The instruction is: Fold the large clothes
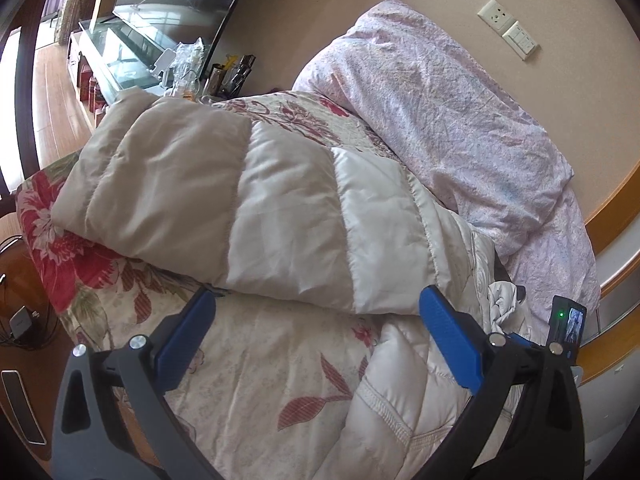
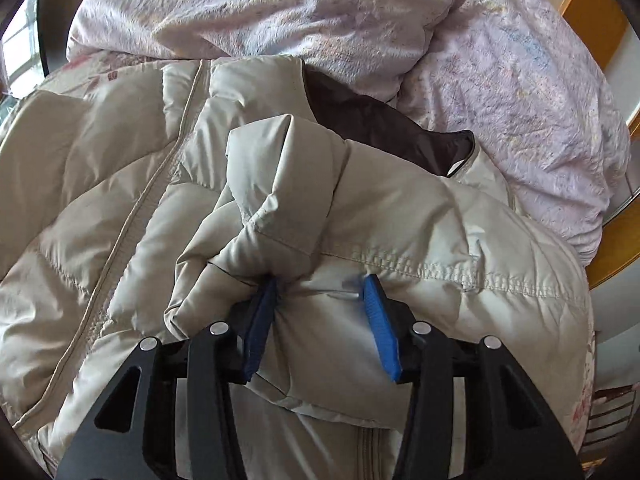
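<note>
The puffy cream jacket (image 2: 120, 208) lies on the bed, on a floral bedspread (image 1: 256, 380), with a crumpled pink quilt (image 1: 440, 112) heaped just behind it.

Taking the jacket as the landmark: the right claw (image 2: 320, 286) is pushed into the near edge of it, at a bunched fold by a stitched seam. Padded cloth fills the gap between its blue fingers (image 2: 380, 320), and both pads press against that bulge, so the claw grips the jacket at a middling width. The left claw (image 1: 316, 300) hovers at the jacket's near side with its fingers spread wide; its tips sit at the lower edge of a folded sleeve (image 1: 240, 200), with nothing pinched between them.

The right wrist view alone shows the jacket's zip line (image 2: 132, 216) running along its front and the dark brown lining (image 2: 380, 128) at the collar, next to the quilt. The left wrist view alone shows the sleeve laid across the jacket, a wall switch plate (image 1: 508, 28) beyond the quilt, a cluttered glass-topped cabinet (image 1: 120, 56) beyond the sleeve, and the wooden bed frame (image 1: 612, 216).
</note>
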Action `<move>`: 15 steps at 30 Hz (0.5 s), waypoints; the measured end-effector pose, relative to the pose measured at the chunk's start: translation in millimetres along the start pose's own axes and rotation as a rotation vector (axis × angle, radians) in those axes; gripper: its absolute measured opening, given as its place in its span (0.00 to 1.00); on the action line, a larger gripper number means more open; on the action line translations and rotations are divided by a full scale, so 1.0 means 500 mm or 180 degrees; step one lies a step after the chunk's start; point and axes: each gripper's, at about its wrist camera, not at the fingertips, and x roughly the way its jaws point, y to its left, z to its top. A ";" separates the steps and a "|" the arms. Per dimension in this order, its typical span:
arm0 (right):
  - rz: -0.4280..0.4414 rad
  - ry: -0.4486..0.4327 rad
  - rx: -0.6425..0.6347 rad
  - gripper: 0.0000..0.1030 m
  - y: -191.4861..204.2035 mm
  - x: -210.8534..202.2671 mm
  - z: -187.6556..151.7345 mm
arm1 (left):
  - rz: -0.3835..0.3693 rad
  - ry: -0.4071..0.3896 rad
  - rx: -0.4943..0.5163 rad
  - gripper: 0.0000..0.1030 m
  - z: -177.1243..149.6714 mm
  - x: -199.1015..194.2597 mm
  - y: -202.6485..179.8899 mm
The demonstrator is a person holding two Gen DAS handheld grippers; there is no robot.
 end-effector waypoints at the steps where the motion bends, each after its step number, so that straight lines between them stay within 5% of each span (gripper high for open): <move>1: -0.0035 0.0002 -0.0032 0.45 0.005 -0.001 0.000 | 0.0018 -0.0006 -0.0032 0.98 -0.001 -0.002 0.006; 6: -0.0058 -0.0055 -0.0013 0.42 0.006 -0.003 -0.008 | 0.0100 -0.0038 -0.0140 0.98 -0.006 -0.010 0.029; 11: 0.0506 0.0066 0.0427 0.43 -0.057 0.017 -0.013 | 0.0042 0.0025 -0.0446 0.98 -0.001 -0.009 0.065; 15: 0.0616 0.0024 0.0489 0.44 -0.064 0.022 -0.021 | 0.0060 0.0036 -0.0503 0.98 0.002 -0.003 0.070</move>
